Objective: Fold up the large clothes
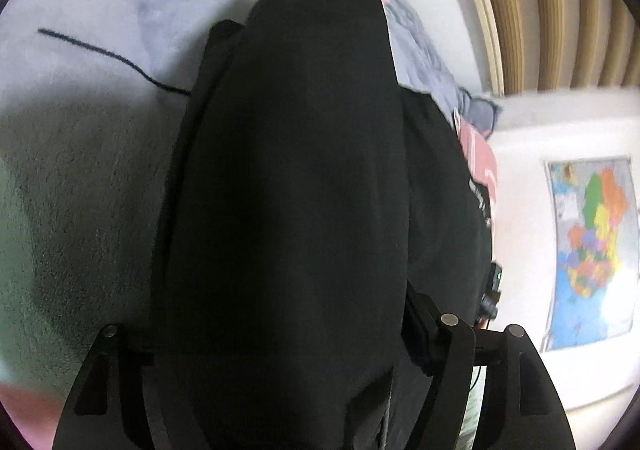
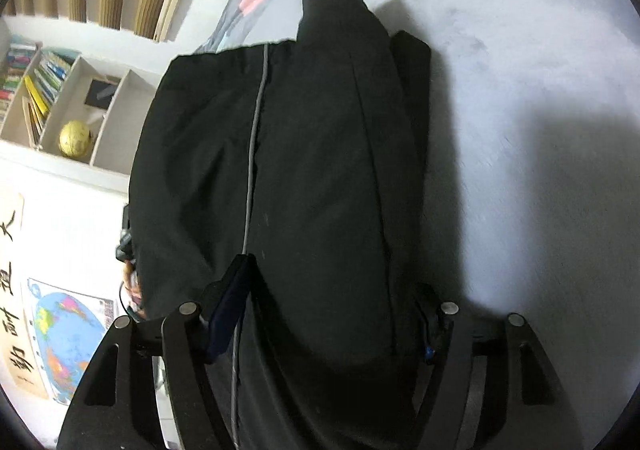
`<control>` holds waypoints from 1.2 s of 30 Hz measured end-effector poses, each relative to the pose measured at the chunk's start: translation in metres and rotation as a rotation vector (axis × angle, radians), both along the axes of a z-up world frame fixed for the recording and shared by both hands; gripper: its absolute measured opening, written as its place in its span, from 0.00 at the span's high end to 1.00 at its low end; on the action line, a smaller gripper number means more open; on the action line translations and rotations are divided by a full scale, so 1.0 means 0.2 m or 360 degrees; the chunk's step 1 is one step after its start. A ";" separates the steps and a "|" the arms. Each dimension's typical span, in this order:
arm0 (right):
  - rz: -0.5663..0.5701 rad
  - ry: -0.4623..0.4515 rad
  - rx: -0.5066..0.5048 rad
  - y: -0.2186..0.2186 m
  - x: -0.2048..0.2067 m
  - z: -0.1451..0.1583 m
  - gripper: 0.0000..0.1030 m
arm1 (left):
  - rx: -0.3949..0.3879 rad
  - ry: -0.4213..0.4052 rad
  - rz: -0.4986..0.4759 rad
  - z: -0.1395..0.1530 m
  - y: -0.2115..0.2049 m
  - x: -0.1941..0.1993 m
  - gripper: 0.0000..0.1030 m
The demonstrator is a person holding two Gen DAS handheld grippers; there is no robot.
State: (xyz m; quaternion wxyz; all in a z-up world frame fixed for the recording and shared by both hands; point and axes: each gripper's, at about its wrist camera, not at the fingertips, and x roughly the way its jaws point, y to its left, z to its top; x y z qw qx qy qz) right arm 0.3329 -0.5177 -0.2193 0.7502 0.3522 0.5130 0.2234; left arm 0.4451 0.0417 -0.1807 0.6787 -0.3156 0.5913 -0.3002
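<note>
- The black garment (image 2: 304,178) fills the centre of both views, lifted above the grey bed (image 2: 540,90).
- The right gripper (image 2: 332,302) has its fingers clamped on it.
- The left gripper (image 1: 280,330) is draped over; I cannot tell its fingers' state.
- Judged mid-fold: not yet laid flat.

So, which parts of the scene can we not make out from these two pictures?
- Left gripper fingertips: left wrist view, black garment drapes over them.
- Right gripper fingertips: right wrist view, the garment covers them.
- Garment type: unclear, it hangs bunched.
- Wall map labels: blurred.
</note>
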 end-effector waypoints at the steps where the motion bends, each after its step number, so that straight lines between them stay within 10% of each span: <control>1: 0.0002 -0.0032 -0.0052 0.02 -0.01 0.03 0.36 | 0.0035 -0.0046 0.0006 0.03 -0.02 -0.02 0.35; 6: 0.0014 -0.0265 -0.0321 0.14 -0.13 0.24 0.51 | 0.0130 -0.0332 0.0015 0.27 -0.07 -0.21 0.62; 23: 0.0060 -0.0760 -0.0479 0.60 -1.09 1.07 0.65 | 0.0024 -0.0921 -0.0125 1.13 -0.14 -1.22 0.64; 30: -0.0003 -0.0644 -0.0460 0.60 -1.26 1.03 0.65 | -0.0074 -0.0765 -0.0083 0.92 0.09 -1.39 0.63; 36: -0.0124 -0.0295 -0.0516 0.57 -1.08 0.68 0.58 | 0.0096 -0.0413 0.0068 0.35 0.16 -1.26 0.55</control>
